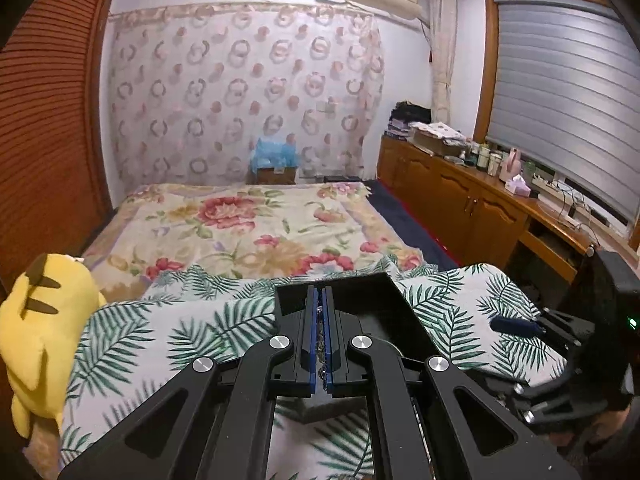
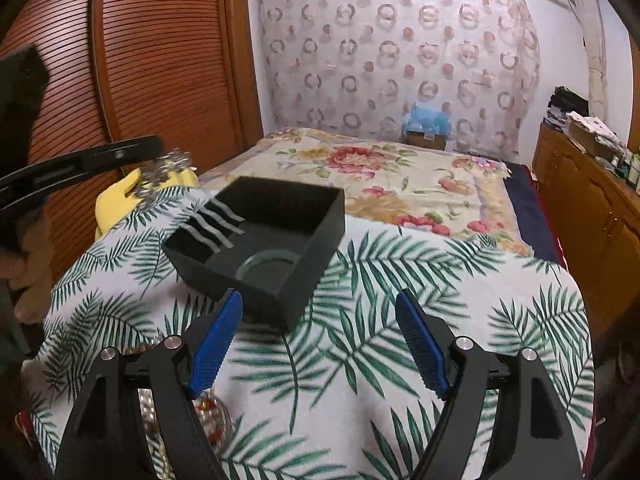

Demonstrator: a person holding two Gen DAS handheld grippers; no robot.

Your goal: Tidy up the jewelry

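A black open jewelry box [image 2: 276,240] sits on the palm-leaf cloth [image 2: 400,320]; a bangle ring [image 2: 266,266] lies inside and pale slots mark its left part. My left gripper [image 1: 320,312] is shut on a silver chain [image 1: 320,344], held above the box [image 1: 384,304]. In the right wrist view the left gripper's fingers [image 2: 132,152] show at upper left with the sparkly silver chain [image 2: 168,168] hanging from them. My right gripper [image 2: 320,320] is open and empty, just in front of the box. More jewelry [image 2: 208,412] lies under its left finger.
A yellow plush toy [image 1: 44,320] lies at the left edge of the cloth. A floral bedspread [image 1: 248,224] stretches behind. A wooden cabinet [image 1: 480,200] with bottles stands to the right. A slatted wooden wardrobe [image 2: 160,60] stands to the left.
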